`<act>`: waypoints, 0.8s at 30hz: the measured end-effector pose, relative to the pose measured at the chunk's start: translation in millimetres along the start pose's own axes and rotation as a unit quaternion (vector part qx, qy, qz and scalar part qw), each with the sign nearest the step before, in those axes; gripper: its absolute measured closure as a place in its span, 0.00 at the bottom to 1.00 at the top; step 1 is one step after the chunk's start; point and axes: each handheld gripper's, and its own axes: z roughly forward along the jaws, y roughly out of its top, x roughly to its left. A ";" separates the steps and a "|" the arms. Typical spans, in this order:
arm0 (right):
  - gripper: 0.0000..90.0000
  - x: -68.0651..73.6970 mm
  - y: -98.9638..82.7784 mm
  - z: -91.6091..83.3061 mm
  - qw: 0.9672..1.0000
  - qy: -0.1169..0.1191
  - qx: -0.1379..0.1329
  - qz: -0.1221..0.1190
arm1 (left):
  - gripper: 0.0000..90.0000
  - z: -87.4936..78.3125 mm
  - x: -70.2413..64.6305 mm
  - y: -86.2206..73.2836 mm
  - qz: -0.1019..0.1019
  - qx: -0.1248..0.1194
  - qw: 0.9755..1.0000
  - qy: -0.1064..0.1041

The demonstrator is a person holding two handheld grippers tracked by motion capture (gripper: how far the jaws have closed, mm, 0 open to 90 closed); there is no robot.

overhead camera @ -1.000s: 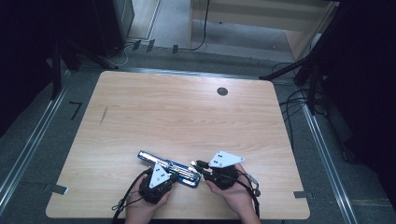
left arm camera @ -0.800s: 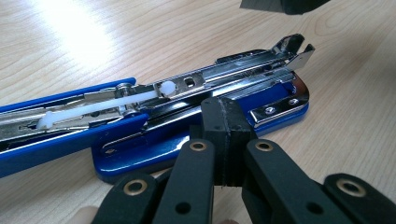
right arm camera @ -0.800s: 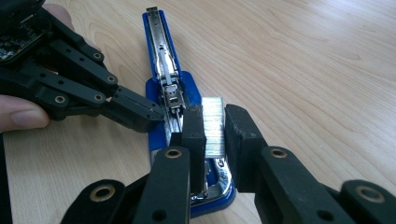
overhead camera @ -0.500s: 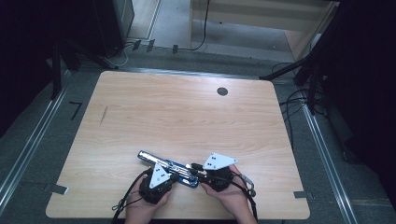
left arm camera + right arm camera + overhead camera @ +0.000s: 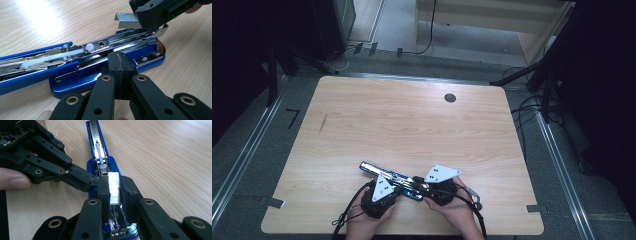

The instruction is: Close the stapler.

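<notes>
A blue stapler [image 5: 384, 175] lies opened flat near the table's front edge, its metal magazine [image 5: 120, 40] facing up. My left gripper [image 5: 398, 190] is shut with nothing between its jaws. Its tips [image 5: 119, 67] rest against the side of the stapler's blue base [image 5: 80, 81]. My right gripper [image 5: 114, 191] is shut on a short strip of staples [image 5: 114, 186]. It holds the strip just above the near end of the magazine [image 5: 100, 157]. In the left gripper view the staples [image 5: 125, 20] stick out of the right gripper [image 5: 150, 12] over the stapler's chrome end.
The wooden table [image 5: 412, 120] has a dark round cable hole [image 5: 450, 98] at the back right. Cables trail from both grippers over the front edge. A hand [image 5: 12, 181] holds the left gripper close beside the stapler.
The right gripper with the staples has edged slightly left, closer over the stapler. The left gripper and the stapler have stayed put.
</notes>
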 end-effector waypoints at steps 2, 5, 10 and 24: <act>0.89 0.0 0.0 1.4 1.000 0.002 -0.001 -0.003 | 1.00 0.0 0.0 0.0 0.000 0.000 1.000 0.000; 0.89 0.5 0.3 3.0 1.000 0.003 0.003 -0.003 | 1.00 0.0 0.0 0.0 0.000 0.000 1.000 0.000; 0.89 0.5 0.1 5.5 1.000 0.005 0.008 -0.006 | 1.00 0.1 -0.2 0.0 -0.001 -0.001 1.000 0.001; 0.89 -0.9 0.7 10.5 1.000 0.014 0.022 -0.017 | 1.00 0.1 -0.2 0.0 -0.001 -0.001 1.000 0.000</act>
